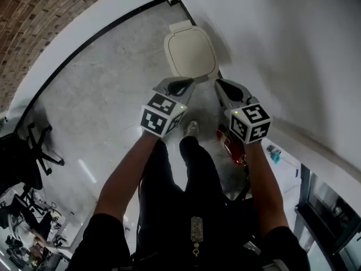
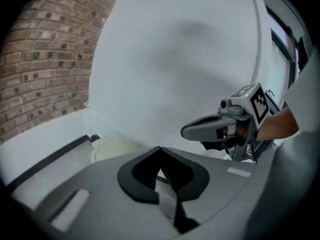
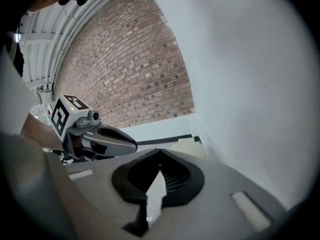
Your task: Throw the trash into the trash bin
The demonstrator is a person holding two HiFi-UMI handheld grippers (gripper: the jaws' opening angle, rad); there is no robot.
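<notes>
A beige trash bin with its lid down stands on the floor against the white wall, just ahead of both grippers. My left gripper and right gripper are held side by side above the floor and point toward the bin. Both have their jaws closed tip to tip with nothing between them. The left gripper view shows its own closed jaws, the bin beyond them and the right gripper alongside. The right gripper view shows its closed jaws, the left gripper and the bin's edge.
A red object lies on the floor by the person's right leg, with a small blue item further right. A black office chair stands at the left. A brick wall meets the white wall behind the bin.
</notes>
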